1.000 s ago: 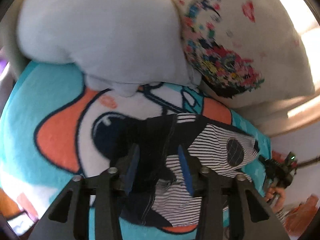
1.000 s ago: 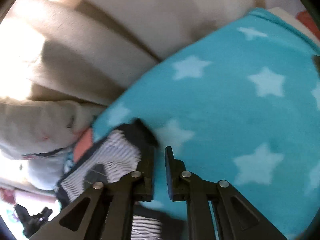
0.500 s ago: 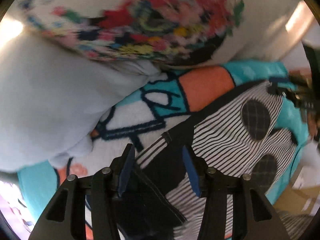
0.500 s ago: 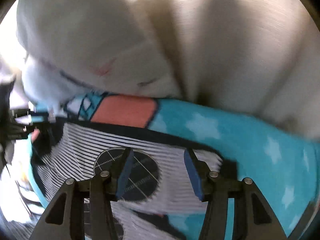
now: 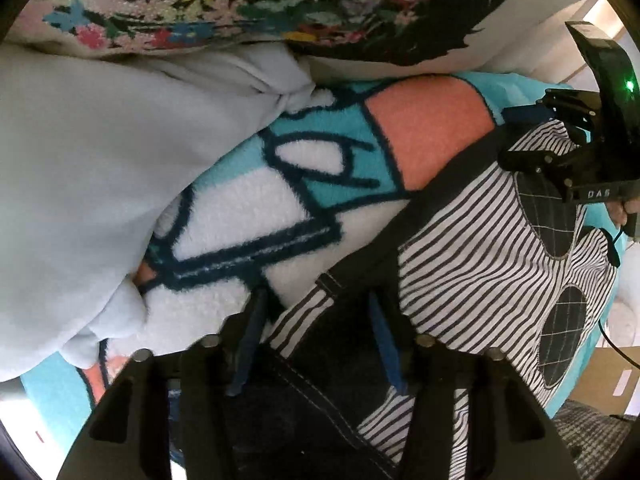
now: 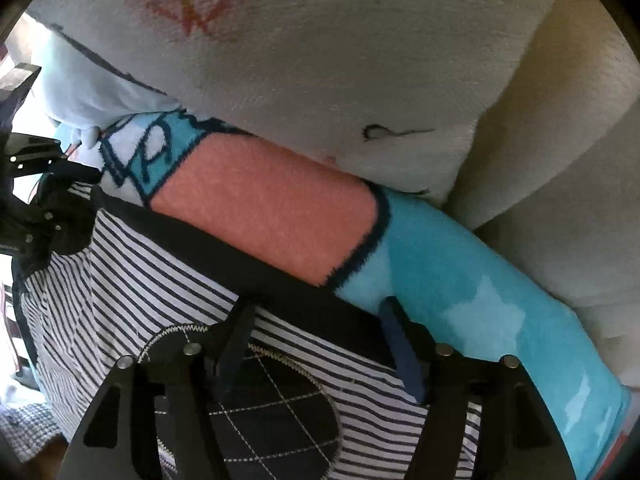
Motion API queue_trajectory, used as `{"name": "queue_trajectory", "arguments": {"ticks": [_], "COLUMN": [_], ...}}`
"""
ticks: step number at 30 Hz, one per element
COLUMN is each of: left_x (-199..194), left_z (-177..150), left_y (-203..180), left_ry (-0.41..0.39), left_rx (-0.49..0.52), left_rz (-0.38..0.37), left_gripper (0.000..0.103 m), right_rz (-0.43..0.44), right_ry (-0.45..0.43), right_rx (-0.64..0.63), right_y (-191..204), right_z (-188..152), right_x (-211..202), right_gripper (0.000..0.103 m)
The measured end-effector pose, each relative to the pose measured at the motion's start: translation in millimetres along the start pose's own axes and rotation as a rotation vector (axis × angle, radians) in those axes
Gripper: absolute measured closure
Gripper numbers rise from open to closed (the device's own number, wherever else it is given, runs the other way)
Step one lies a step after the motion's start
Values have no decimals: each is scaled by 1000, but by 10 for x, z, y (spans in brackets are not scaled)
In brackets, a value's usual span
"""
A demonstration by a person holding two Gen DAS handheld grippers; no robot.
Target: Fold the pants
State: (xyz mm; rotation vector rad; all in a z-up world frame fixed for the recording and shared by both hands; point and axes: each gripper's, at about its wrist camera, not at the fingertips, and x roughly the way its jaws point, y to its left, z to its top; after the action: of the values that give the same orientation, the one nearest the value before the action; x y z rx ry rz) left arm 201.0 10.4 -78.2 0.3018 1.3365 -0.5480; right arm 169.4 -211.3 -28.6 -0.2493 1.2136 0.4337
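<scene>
The pants [image 5: 472, 264] are black-and-white striped with dark checked round patches and a black waistband; they lie spread on a turquoise cartoon blanket [image 5: 280, 216]. My left gripper [image 5: 318, 312] is open, its jaws straddling the dark band at one end of the pants. My right gripper [image 6: 318, 316] is open, its jaws straddling the black waistband [image 6: 280, 272] at the other end, above a checked patch [image 6: 272, 412]. Each gripper shows in the other's view: the right one [image 5: 568, 152] at the far right, the left one [image 6: 36, 196] at the far left.
A pale blue cushion [image 5: 100, 168] and a floral pillow [image 5: 280, 4] press on the blanket just beyond the pants. A white pillow [image 6: 300, 60] and beige sofa back [image 6: 560, 160] rise behind. A cardboard box [image 5: 604, 376] sits at the right.
Both grippers have moved down and closer onto the pants' band. One second ago the right gripper was nearly shut at the pants' corner; it then opened and now straddles the waistband.
</scene>
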Motion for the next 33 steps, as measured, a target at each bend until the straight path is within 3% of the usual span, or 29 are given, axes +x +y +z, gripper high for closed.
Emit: {"name": "queue_trajectory", "arguments": {"ticks": [1,2,3,4,5,9,14,23,28,33], "left_x": [-22,-26,-59,-95,-119,-338,-705,-1237,-1163,-845], "left_z": [4,12,12,8,5,-39,-236,-1068,-1607,-2016], "left_y": [-13,-50,-89,-132,-152,-174,-209,-600,-763,-637], "left_ry": [0,0,-9,-19,-24,-80,-162,-301,-273,-180], "left_rx": [-1,-2,10,26,29,10,-19,-65,-111,-244], "left_rz": [-31,-40,-15,6,11,26,4,-27,-8,-68], "left_gripper": [94,98,98,98,98,98,98,98,98,98], "right_rz": [-5,-6,5,29,69,105,97,114,170,224], "right_ry": [-6,-6,-4,-5,3,-14,-104,-202,-173,-95], "right_rx": [-6,-2,15,31,55,119,150,155,170,254], "right_y": [17,22,19,21,3,-74,-103,413,805,906], "right_z": [-16,-26,-36,-46,-61,-145,-342,-909,-1430,-1900], "right_x": [3,-5,-30,-64,-94,-288,-785,-1395,-1264,-984], "right_gripper": [34,38,61,92,96,97,97,97,97,97]}}
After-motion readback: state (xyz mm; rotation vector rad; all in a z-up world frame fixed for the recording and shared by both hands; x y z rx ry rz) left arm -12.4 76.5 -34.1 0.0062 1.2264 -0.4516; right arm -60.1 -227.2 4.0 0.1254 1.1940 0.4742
